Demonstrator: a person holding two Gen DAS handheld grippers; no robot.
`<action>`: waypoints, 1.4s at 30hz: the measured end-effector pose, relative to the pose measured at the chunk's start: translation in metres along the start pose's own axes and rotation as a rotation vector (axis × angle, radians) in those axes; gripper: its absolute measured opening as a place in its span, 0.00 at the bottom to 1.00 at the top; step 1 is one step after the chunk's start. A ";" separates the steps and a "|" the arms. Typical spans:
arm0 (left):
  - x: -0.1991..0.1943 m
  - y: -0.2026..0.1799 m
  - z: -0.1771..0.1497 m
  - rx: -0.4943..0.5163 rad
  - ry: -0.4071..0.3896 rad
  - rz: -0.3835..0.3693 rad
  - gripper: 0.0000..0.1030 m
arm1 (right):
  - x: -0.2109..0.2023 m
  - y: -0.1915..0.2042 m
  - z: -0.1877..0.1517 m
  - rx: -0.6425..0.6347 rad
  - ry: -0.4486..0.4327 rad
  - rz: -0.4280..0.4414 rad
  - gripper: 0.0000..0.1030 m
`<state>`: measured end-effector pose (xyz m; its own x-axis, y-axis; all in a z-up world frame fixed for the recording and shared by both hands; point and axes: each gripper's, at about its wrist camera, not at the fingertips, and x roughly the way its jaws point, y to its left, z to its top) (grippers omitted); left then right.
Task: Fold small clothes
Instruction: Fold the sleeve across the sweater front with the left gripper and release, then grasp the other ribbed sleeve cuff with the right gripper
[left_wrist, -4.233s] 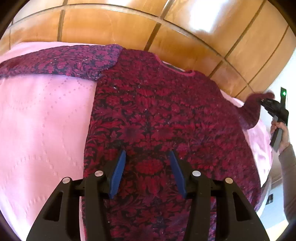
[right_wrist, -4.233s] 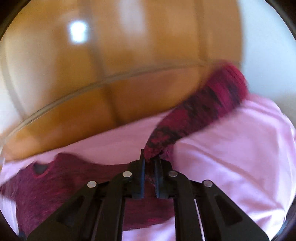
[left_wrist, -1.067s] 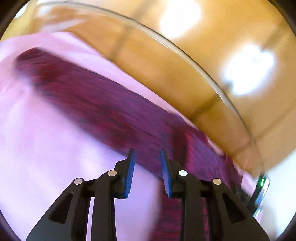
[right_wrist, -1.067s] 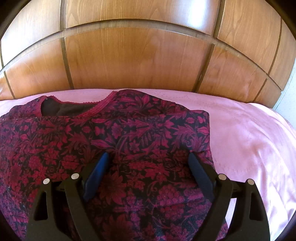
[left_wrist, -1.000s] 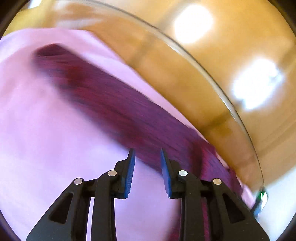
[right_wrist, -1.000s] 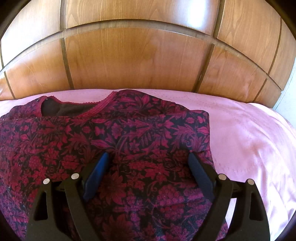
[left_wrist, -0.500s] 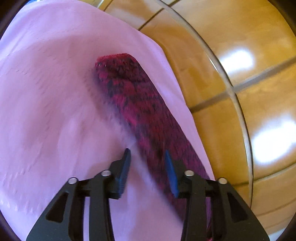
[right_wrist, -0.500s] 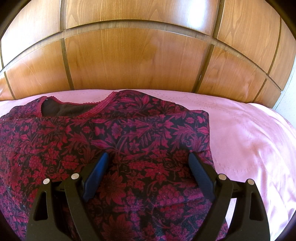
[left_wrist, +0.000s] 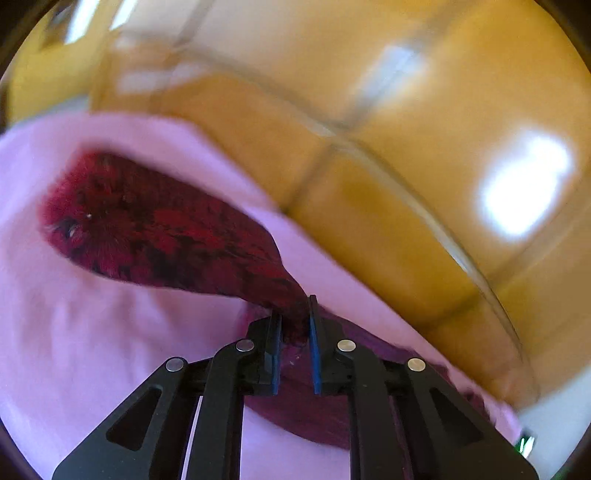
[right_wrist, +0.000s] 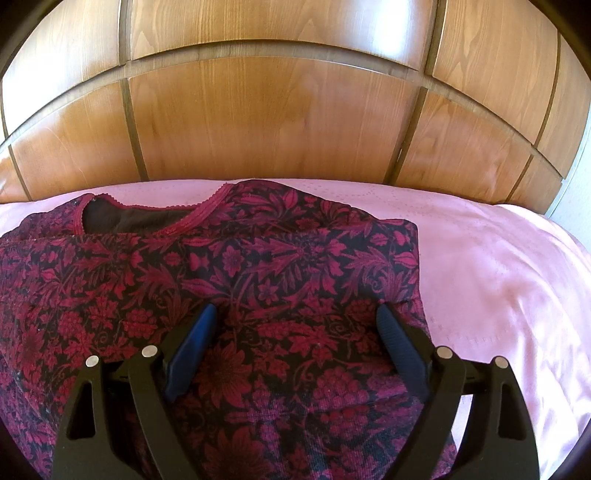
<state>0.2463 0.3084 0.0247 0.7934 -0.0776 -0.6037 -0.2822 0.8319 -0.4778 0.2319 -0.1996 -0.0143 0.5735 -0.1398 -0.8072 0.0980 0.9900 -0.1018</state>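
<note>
Sweater (right_wrist: 258, 280): soft floral knit, sleeve (left_wrist: 155, 229) tapering.

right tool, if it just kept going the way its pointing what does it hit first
Most likely the red floral top on the pink bedspread. The right tool stands wide open and angled down over the fabric, nothing between its fingers. How close it already is cannot be told.
</note>
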 end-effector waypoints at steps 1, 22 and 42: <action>-0.004 -0.019 -0.008 0.055 0.001 -0.024 0.11 | 0.000 0.000 0.000 0.000 0.000 0.000 0.85; -0.013 -0.161 -0.178 0.452 0.227 -0.190 0.48 | 0.000 -0.001 0.002 0.019 0.000 0.012 0.85; 0.007 -0.082 -0.140 0.251 0.199 0.079 0.60 | -0.070 0.091 0.004 -0.009 0.072 0.497 0.11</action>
<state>0.1995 0.1626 -0.0292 0.6463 -0.0927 -0.7575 -0.1772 0.9472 -0.2671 0.2043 -0.1000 0.0349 0.4914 0.3505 -0.7973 -0.1805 0.9366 0.3005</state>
